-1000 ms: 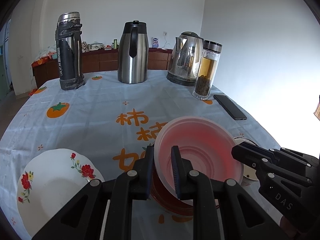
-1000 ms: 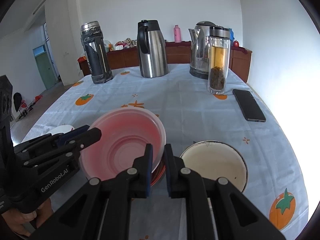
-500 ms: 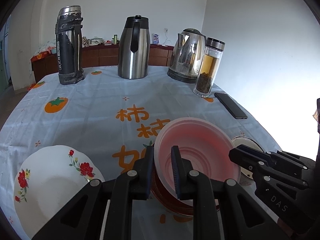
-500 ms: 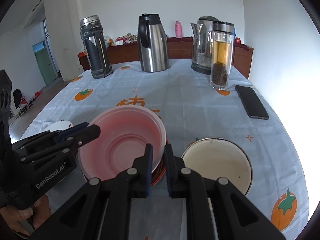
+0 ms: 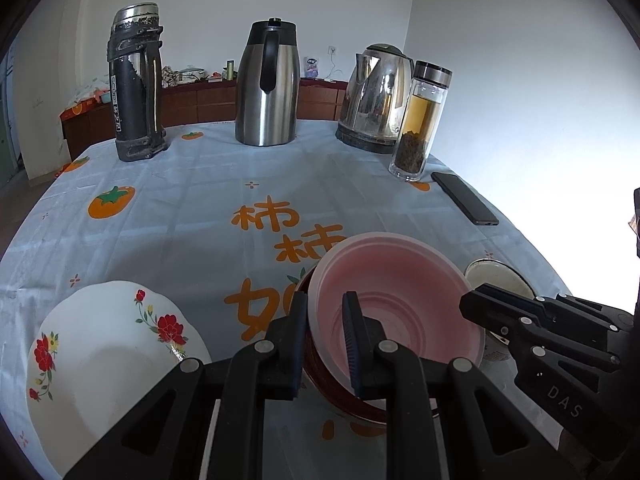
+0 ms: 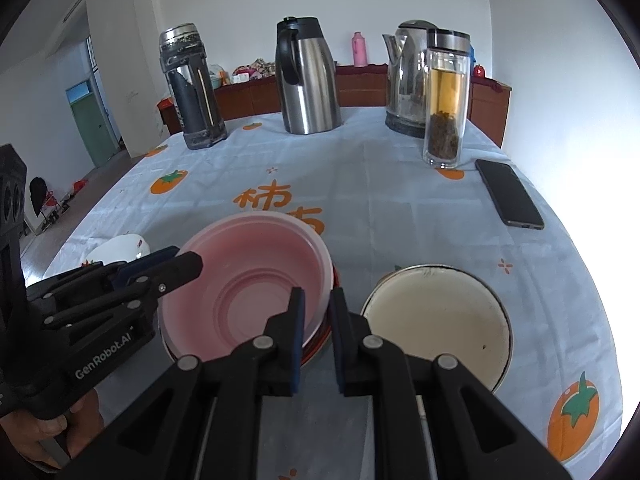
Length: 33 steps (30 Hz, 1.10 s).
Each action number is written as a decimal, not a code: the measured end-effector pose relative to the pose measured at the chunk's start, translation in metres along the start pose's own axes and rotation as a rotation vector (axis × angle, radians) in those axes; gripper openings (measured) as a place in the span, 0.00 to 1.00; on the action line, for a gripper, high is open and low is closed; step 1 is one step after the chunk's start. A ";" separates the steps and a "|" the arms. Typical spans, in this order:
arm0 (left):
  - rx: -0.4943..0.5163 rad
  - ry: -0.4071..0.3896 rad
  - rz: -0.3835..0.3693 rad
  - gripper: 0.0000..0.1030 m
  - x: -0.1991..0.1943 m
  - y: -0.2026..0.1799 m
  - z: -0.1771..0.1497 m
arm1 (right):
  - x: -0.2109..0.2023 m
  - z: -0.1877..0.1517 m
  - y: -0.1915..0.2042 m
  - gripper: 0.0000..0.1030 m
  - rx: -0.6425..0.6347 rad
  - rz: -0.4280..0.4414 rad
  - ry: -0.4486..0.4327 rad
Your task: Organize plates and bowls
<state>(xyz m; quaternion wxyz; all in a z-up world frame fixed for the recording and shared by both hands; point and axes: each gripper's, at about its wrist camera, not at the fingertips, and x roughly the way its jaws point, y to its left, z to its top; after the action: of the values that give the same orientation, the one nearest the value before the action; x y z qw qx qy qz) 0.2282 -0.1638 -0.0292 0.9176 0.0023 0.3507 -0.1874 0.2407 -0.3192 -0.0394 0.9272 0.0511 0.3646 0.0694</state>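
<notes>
A pink plastic bowl (image 5: 396,300) rests inside a dark red bowl (image 5: 344,398) near the table's front edge; it also shows in the right wrist view (image 6: 248,276). My left gripper (image 5: 326,340) is shut on the pink bowl's near-left rim. My right gripper (image 6: 316,332) is shut on its near-right rim, with the red bowl's rim (image 6: 316,350) just below. A white flowered plate (image 5: 104,356) lies to the left. A cream enamel bowl (image 6: 436,320) sits to the right.
At the back stand a black thermos (image 5: 134,88), a steel carafe (image 5: 266,84), an electric kettle (image 5: 378,98) and a glass tea bottle (image 5: 420,120). A black phone (image 6: 508,192) lies at the right. The tablecloth (image 5: 180,208) is pale blue with orange fruit prints.
Both grippers and the pink bowl have sunk slightly toward the table; the pink bowl now sits lower in the red bowl. Both grips are unchanged.
</notes>
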 end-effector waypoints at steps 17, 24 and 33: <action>-0.001 0.008 0.001 0.19 0.002 0.001 -0.001 | 0.002 -0.001 -0.001 0.14 0.008 0.007 0.008; 0.007 0.015 0.002 0.19 0.004 0.001 -0.002 | 0.003 -0.001 -0.001 0.14 0.009 0.005 0.006; 0.015 0.019 0.003 0.19 0.006 -0.001 -0.004 | 0.003 -0.001 -0.002 0.14 0.012 0.000 0.002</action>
<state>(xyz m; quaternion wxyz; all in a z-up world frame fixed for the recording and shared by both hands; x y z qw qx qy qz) 0.2291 -0.1661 -0.0360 0.9144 0.0113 0.3580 -0.1887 0.2430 -0.3208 -0.0424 0.9264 0.0565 0.3661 0.0675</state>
